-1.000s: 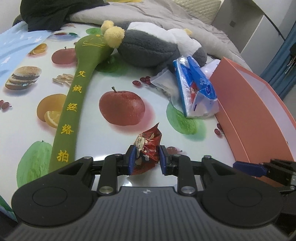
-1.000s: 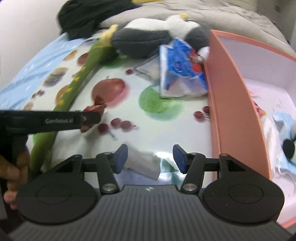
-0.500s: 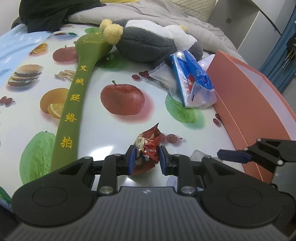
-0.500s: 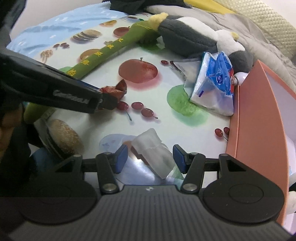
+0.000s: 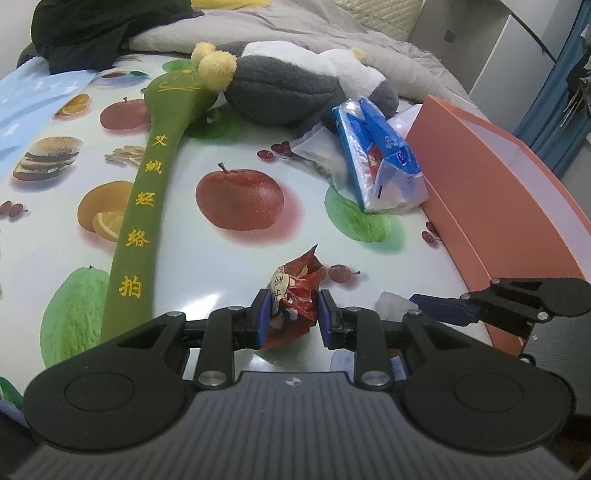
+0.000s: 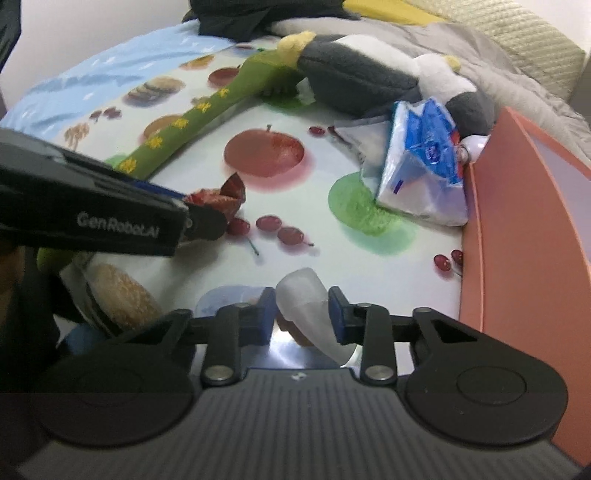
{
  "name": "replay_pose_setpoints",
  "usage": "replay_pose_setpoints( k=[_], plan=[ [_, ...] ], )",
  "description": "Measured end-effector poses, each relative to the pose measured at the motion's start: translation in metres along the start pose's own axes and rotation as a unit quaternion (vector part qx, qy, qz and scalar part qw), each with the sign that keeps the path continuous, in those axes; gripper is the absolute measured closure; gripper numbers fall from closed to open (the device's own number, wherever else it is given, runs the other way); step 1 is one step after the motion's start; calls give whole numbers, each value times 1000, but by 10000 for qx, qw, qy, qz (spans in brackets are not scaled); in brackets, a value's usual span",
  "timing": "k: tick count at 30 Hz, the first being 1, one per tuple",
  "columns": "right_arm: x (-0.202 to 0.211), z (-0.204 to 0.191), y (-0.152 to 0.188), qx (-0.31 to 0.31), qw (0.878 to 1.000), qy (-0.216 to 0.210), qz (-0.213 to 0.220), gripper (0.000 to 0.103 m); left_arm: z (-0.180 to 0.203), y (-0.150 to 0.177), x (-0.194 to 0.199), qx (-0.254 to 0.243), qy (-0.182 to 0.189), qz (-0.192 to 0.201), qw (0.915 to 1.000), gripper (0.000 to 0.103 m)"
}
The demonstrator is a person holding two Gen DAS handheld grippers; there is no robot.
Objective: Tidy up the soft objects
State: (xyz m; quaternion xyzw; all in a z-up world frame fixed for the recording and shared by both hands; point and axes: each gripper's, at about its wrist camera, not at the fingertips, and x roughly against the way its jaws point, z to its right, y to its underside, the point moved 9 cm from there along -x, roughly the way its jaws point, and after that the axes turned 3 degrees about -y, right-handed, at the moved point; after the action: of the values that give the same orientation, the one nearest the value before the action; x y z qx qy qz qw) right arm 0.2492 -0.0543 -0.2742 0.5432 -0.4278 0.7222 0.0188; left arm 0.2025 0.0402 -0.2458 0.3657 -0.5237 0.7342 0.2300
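Lying along the left of the fruit-print tablecloth (image 5: 240, 122) is a green plush paddle (image 5: 147, 184), then the left gripper (image 5: 290, 314) clamps a red wrapper (image 5: 295, 291), and the right gripper (image 6: 302, 314) straddles a white packet (image 6: 310, 314), its blue pads at the packet's sides, beside the orange box (image 6: 517, 236).

Fruit-and-burger print cloth (image 5: 229, 122) covers the work surface, glossy w/ a light glare at 6 o'clock; a pale blue star-print sheet (image 5: 26, 96) lies at 10 o'clock; a grey quilt (image 5: 332, 44) runs across 12 o'clock, w/ a cream quilted pillow (image 5: 380, 14) behind it; white wall or cabinet panels (image 5: 491, 48) stand at 1 o'clock; a blue curtain (image 5: 554, 88) hangs at 2 o'clock; plain pale wall (image 6: 92, 18) at 11 o'clock in right wrist view.
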Motion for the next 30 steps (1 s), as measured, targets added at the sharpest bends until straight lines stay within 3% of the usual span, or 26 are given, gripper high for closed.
replay_pose_setpoints(
  k=[2,16,30],
  plan=[
    [5,4,-2,-287,9996,-6,86,79,1,-2,2,-2,13,15,10000,71],
    [57,32,-14,-1610,9845,268,641,83,12,-24,32,20,141,233,9996,71],
    [137,53,-53,-1983,9670,537,1509,84,52,-66,90,-161,602,632,9961,71]
  ],
)
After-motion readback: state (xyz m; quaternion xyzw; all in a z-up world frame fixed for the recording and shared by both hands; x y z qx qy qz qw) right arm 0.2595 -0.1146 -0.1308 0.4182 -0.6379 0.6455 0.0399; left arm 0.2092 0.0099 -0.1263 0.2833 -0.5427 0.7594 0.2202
